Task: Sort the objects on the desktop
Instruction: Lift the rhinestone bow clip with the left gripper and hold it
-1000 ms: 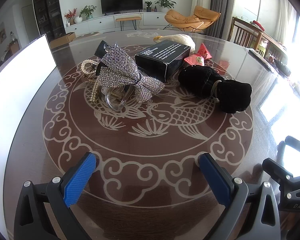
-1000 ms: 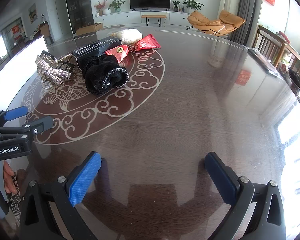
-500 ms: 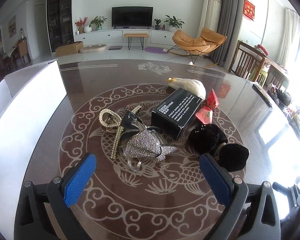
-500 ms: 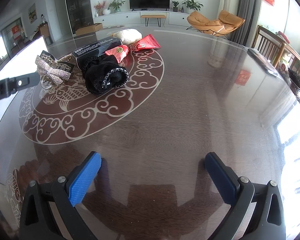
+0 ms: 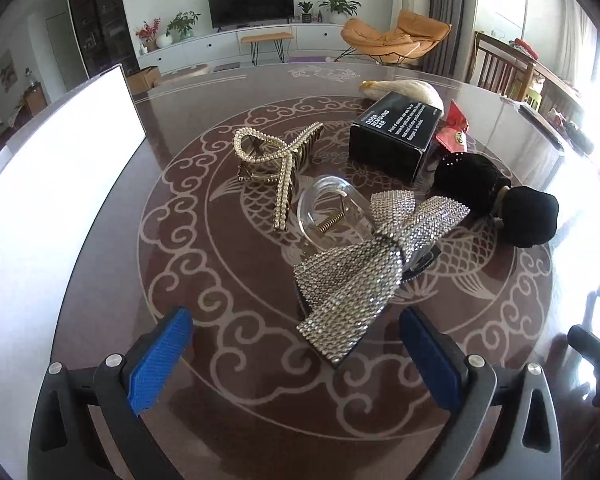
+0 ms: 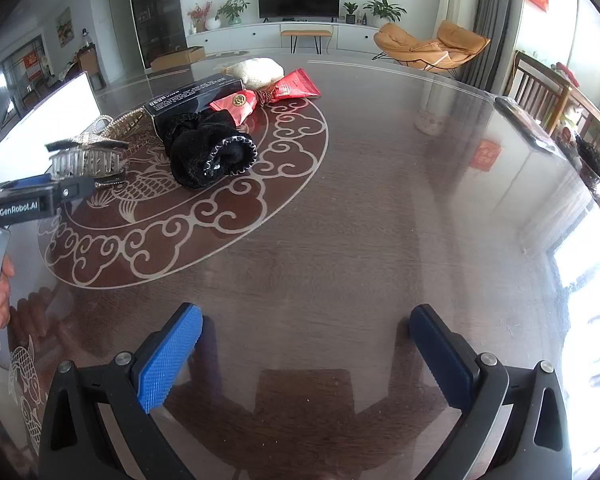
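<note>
Left gripper (image 5: 296, 344) jaws spread wide, gripping nothing, angled down over the rhinestone bow clip (image 5: 374, 264), whose near end lies between the blue pads. Right gripper (image 6: 306, 354) equally wide and empty, low over bare table (image 6: 380, 220), well clear of the pile: pearl claw clip (image 5: 278, 160), black box (image 5: 396, 132), black scrunchie (image 5: 496, 196). Person's fingers (image 6: 0, 292) wrap the left handle.

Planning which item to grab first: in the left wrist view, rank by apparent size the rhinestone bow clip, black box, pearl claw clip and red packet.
1. Rhinestone bow clip, though nearness to the camera inflates it.
2. Black box.
3. Pearl claw clip, close to the box; unsure.
4. Red packet, partly hidden.
</note>
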`<state>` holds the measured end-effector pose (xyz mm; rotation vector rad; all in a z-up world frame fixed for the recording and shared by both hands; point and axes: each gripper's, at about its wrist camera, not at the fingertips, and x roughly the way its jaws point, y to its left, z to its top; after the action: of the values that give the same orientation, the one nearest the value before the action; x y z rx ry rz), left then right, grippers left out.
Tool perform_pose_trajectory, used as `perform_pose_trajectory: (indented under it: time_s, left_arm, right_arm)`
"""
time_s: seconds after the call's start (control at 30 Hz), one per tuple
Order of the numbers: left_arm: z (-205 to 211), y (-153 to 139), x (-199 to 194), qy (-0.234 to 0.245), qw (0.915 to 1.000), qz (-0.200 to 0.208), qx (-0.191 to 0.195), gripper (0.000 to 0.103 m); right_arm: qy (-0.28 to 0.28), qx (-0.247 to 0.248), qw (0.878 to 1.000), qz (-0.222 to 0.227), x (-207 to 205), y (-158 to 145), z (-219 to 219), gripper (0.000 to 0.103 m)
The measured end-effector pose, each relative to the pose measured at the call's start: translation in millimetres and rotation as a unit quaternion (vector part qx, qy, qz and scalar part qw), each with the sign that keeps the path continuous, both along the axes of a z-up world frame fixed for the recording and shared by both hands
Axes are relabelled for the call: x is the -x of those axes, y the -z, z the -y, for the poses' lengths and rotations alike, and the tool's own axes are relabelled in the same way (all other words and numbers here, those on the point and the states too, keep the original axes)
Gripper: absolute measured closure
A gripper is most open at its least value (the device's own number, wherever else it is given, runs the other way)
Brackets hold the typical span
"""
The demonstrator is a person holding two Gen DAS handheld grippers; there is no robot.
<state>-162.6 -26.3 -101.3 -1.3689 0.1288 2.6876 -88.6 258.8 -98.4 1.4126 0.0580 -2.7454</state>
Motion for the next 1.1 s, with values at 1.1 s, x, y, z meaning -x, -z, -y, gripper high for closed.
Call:
perform_pose_trajectory:
  time_s: [1.1]
  left_arm:
    - [-20, -9, -41, -0.005, 0.9997, -0.011, -0.02, 0.032]
  right_arm:
    - [0.0, 0.0, 1.0, 0.0, 0, 0, 0, 0.0]
